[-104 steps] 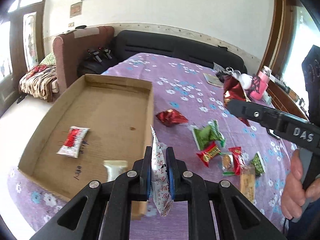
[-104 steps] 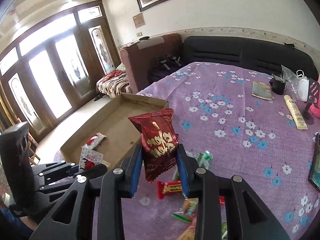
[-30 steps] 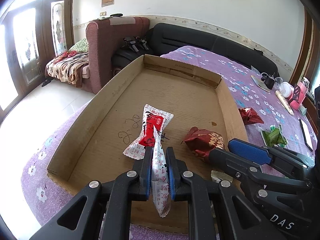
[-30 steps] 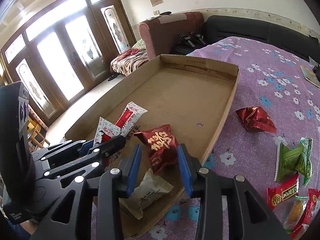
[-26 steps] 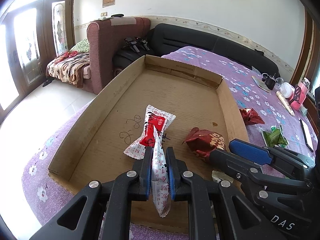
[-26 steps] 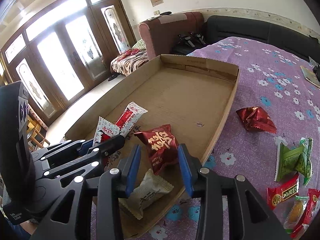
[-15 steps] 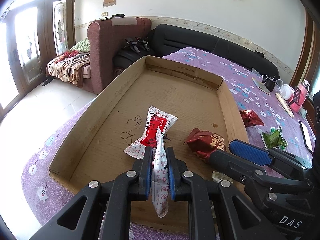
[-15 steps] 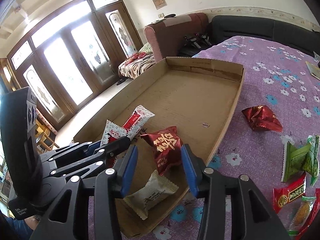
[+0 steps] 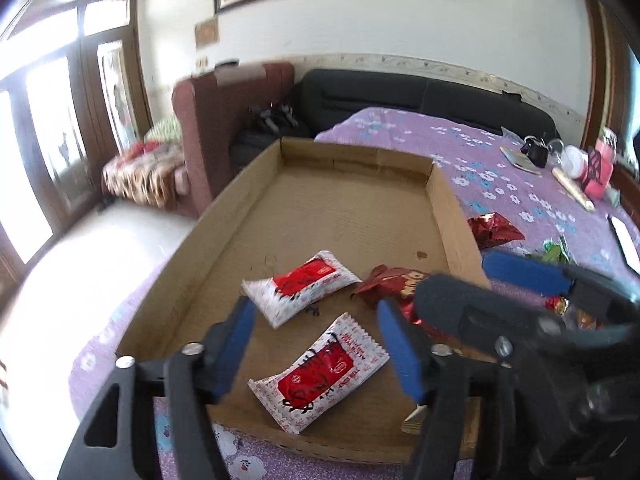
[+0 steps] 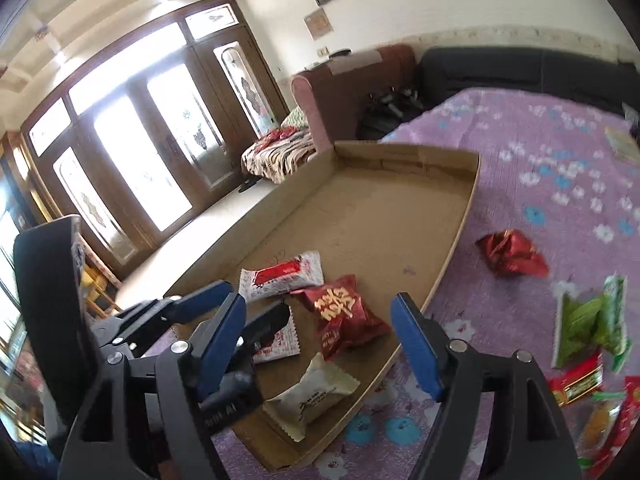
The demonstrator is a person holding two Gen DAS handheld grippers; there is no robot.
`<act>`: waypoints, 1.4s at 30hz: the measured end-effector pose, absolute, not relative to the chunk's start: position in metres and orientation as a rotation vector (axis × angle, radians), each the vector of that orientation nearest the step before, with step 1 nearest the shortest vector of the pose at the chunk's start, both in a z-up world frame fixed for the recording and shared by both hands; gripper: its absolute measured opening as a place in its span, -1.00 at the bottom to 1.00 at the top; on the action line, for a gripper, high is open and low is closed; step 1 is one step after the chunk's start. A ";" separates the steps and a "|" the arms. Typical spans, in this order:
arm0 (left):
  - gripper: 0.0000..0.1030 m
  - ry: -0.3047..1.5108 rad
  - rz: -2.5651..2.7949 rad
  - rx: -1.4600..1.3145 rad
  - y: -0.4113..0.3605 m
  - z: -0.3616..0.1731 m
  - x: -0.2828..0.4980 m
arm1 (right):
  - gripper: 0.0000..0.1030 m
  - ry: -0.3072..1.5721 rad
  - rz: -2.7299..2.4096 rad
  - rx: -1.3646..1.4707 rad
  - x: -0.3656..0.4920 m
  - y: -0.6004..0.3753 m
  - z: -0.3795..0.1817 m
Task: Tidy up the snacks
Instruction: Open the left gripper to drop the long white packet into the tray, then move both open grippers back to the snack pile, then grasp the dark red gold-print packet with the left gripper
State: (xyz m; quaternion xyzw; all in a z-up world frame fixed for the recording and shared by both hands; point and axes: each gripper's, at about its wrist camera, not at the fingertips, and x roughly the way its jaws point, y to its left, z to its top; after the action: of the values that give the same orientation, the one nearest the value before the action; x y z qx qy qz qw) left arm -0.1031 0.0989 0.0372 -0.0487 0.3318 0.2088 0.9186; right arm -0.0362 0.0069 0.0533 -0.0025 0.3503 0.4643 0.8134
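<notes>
The left gripper (image 9: 316, 344) hangs over the near end of the cardboard tray (image 9: 452, 216) with its blue pads spreading apart — a white-and-red snack packet (image 9: 320, 372) lies flat on the tray floor below the gap, touched by neither pad. A second white-and-red packet (image 9: 300, 286) lies just beyond it. The right gripper (image 10: 320, 340) is opening too, and nothing is pinched in it; the dark red snack bag (image 10: 342, 316) rests on the tray floor between and beneath its fingers, free of both. A cream-coloured packet (image 10: 310, 396) sits in the tray's near corner, close to the red bag. The tray stands on a worktop covered with a purple flowered cloth (image 10: 560, 160). Out on the cloth, well apart from the tray — a crumpled red wrapper (image 10: 510, 254), green packets (image 10: 592, 324) and more small red snacks (image 10: 576, 384) at the right edge.
</notes>
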 end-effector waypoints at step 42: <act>0.09 0.880 0.113 -0.237 0.040 0.098 0.003 | 0.26 0.917 0.451 0.388 0.074 -0.249 0.062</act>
State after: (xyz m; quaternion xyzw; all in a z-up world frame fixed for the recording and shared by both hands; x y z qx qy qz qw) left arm 0.0030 0.0403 0.0977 -0.1144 0.4247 0.0543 0.8964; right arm 0.0736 -0.2486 0.0615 0.1843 0.4360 0.2146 0.8543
